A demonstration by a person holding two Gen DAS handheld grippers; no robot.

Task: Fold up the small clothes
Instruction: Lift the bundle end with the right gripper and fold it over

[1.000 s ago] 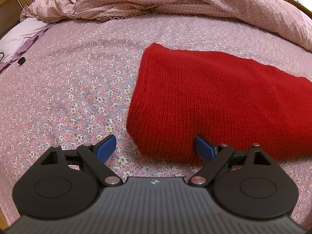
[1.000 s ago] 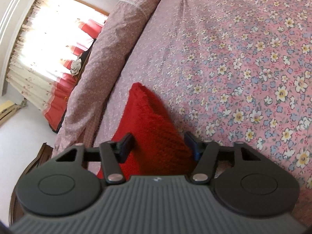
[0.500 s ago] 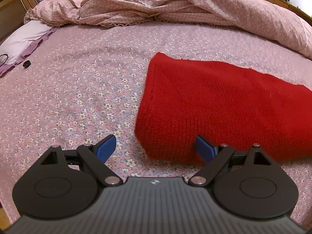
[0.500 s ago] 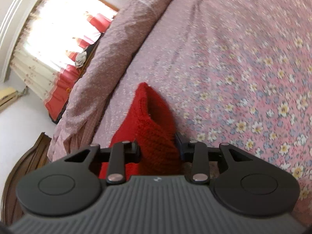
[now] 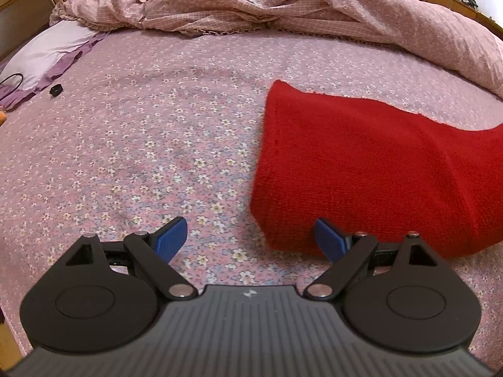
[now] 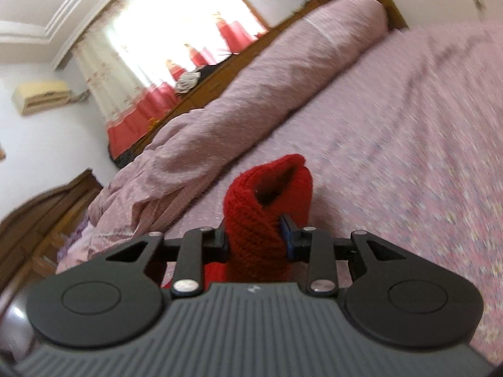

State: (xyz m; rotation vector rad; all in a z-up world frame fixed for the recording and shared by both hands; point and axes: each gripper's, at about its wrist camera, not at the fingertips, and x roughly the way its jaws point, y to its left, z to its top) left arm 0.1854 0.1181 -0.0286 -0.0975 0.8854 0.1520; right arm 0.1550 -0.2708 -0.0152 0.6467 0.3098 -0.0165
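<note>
A bunched end of the red knit garment [image 6: 267,216] is clamped in the right claw [image 6: 255,239], the rest lying on the bed [image 5: 157,125]. The left claw [image 5: 251,238] is spread wide, empty. The knit could be dragged askew, since nothing pins it.

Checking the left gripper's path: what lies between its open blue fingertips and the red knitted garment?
Only floral pink bedsheet, as the left wrist view shows. The left gripper is open, its right fingertip right at the red knitted garment's near edge.

A floral pink bedsheet [image 5: 151,144] covers the bed; a rumpled quilt [image 5: 283,3] lies along its far edge, beneath a bright curtained window [image 6: 163,40].
</note>
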